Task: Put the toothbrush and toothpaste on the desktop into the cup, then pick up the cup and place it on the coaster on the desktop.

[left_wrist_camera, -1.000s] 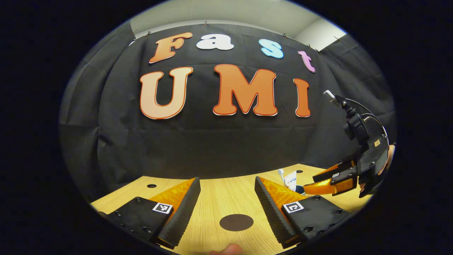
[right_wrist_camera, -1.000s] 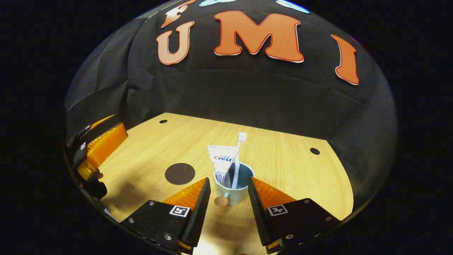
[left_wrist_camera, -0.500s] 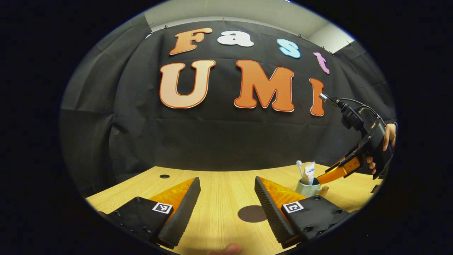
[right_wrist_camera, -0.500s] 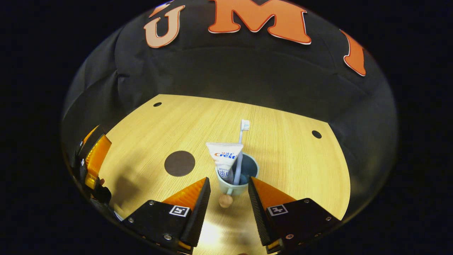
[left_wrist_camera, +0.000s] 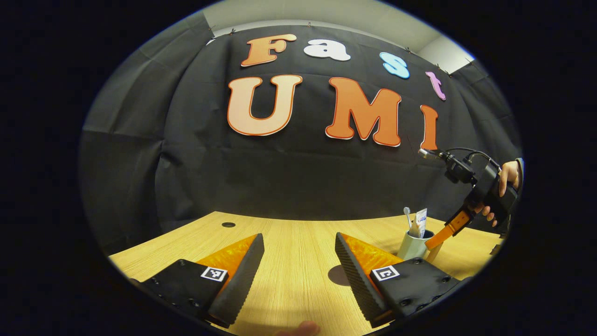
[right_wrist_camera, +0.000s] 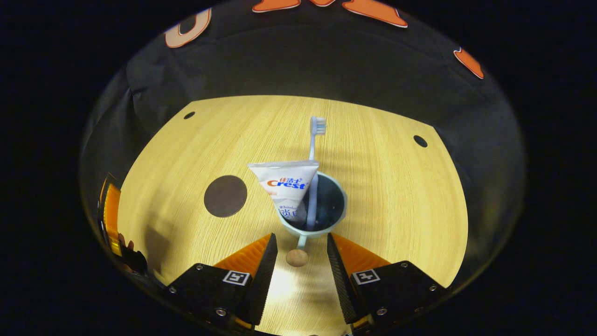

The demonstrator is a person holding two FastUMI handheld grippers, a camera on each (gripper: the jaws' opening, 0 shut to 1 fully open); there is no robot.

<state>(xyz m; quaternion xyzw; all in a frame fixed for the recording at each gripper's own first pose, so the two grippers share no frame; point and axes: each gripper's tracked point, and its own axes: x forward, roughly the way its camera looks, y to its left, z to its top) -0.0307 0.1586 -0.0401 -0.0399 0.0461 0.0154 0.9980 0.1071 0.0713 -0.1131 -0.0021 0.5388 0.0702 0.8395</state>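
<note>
Hidden: in the left gripper view your left gripper's finger covers the near side of the coaster (left_wrist_camera: 339, 275), so you see just a dark sliver of it on the desktop (left_wrist_camera: 298, 242).
Cut off: in the right gripper view your left gripper (right_wrist_camera: 112, 219) is sliced by the left edge, with a bit of a hand beside it.
Hard to make out: in the left gripper view the toothbrush (left_wrist_camera: 407, 214) and toothpaste (left_wrist_camera: 420, 220) are small and far off; you can tell they stand in the cup (left_wrist_camera: 413, 245), little more.
Cup contents: in the right gripper view the cup (right_wrist_camera: 338, 212) holds the toothbrush (right_wrist_camera: 313, 154), upright with its bristles up, and the toothpaste (right_wrist_camera: 287, 186), crimped end up, leaning on the left rim.
Cup position: it stands on the bare desktop (right_wrist_camera: 387, 186), to the right of the coaster (right_wrist_camera: 225, 196) and apart from it.
Cup handle: a knobbed handle (right_wrist_camera: 297, 256) points toward you, between your right fingers.
Right gripper (right_wrist_camera: 298, 261): its fingers are spread wide on either side of the handle, touching nothing. In the left gripper view the right gripper (left_wrist_camera: 443, 233), with a hand (left_wrist_camera: 506, 179) around its body, points down at the cup.
Left gripper (left_wrist_camera: 298, 266): its fingers are parted, with nothing between them but desktop.
</note>
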